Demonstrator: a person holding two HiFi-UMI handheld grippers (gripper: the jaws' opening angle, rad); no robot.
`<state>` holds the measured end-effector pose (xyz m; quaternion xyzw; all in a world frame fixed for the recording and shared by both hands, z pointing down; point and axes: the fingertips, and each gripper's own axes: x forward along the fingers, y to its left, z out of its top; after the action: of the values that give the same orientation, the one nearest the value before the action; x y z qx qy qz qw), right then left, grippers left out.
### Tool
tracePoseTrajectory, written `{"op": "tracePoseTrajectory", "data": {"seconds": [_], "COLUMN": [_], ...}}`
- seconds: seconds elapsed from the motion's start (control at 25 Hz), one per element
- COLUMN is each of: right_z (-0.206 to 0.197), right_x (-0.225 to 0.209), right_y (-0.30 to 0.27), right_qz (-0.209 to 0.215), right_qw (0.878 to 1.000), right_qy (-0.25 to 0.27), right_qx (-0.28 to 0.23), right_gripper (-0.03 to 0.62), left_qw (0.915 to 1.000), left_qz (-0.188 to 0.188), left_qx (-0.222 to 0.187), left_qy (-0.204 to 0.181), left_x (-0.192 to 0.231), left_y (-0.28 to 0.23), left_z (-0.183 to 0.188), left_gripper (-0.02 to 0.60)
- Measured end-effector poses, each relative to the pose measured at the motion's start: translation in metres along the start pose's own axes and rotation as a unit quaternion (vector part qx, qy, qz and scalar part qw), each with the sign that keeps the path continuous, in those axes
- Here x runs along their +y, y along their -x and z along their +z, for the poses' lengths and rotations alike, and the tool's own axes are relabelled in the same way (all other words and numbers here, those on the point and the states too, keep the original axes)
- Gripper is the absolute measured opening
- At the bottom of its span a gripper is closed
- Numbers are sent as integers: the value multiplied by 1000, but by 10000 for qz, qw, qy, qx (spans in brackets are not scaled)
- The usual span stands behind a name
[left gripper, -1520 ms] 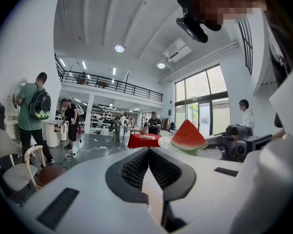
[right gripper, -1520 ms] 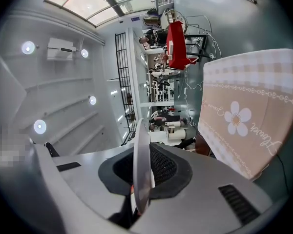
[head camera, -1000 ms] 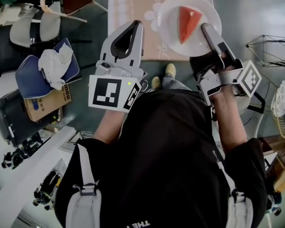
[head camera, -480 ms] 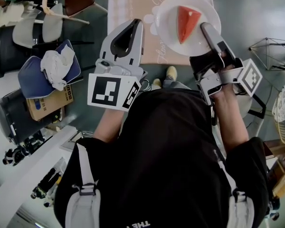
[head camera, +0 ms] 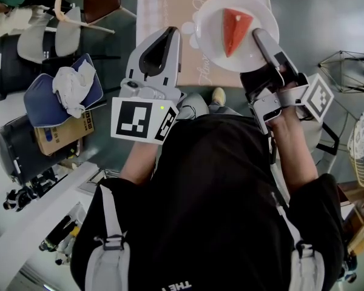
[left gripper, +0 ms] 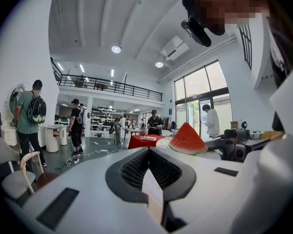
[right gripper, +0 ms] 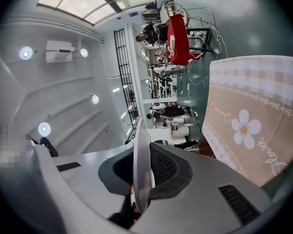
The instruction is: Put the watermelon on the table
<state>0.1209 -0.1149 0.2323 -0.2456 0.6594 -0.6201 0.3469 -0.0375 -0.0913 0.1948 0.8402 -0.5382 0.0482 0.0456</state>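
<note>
Clamping the right gripper (head camera: 259, 36) shut on the rim of 1 white plate (head camera: 209, 23) at upper right of the head view, with 1 watermelon wedge (head camera: 235, 29) lying on it, overlapping the cloth-covered table (head camera: 164, 5). Holding the left gripper (head camera: 170, 34) at upper centre-left, jaws pressed together, gripping nothing.

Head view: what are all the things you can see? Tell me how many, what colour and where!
watermelon slice: one, red, on the plate
plate: one, white, rim gripped by the right tool
table: one, beige flowered cloth, top middle
cushion: one, blue, left, white cloth on it
cardboard box: one, brown, below the cushion
wire stand: one, black, right
left tool: one, white, shut, empty, left of the plate
right tool: one, dark, shut on the plate
</note>
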Motion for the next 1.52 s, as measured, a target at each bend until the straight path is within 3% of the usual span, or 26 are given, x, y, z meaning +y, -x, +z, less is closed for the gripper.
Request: {"op": "tracePoseTrajectory", "data": {"seconds": [0.52,0.96,1.52], "right_z": [-11,-13,-11], "right_x": [-7,-15,-16], "right_y": [-29,-100,-110], "right_qz": [-38,-183,-180], "right_qw": [10000,9996,9991], "right_qy": [-4,60,172], "right_qx": [-30,-206,-338], "right_gripper": [31,31,31], "left_qw": [9999,9992,9981], "left_qz": [-78,-302,-535], "left_qx": [-15,17,-56], "left_qy": [64,269,293], "left_x": [27,96,108], "left_y": [-3,-39,-52], "left_z": [-1,2,3], "left_gripper": [14,14,14]}}
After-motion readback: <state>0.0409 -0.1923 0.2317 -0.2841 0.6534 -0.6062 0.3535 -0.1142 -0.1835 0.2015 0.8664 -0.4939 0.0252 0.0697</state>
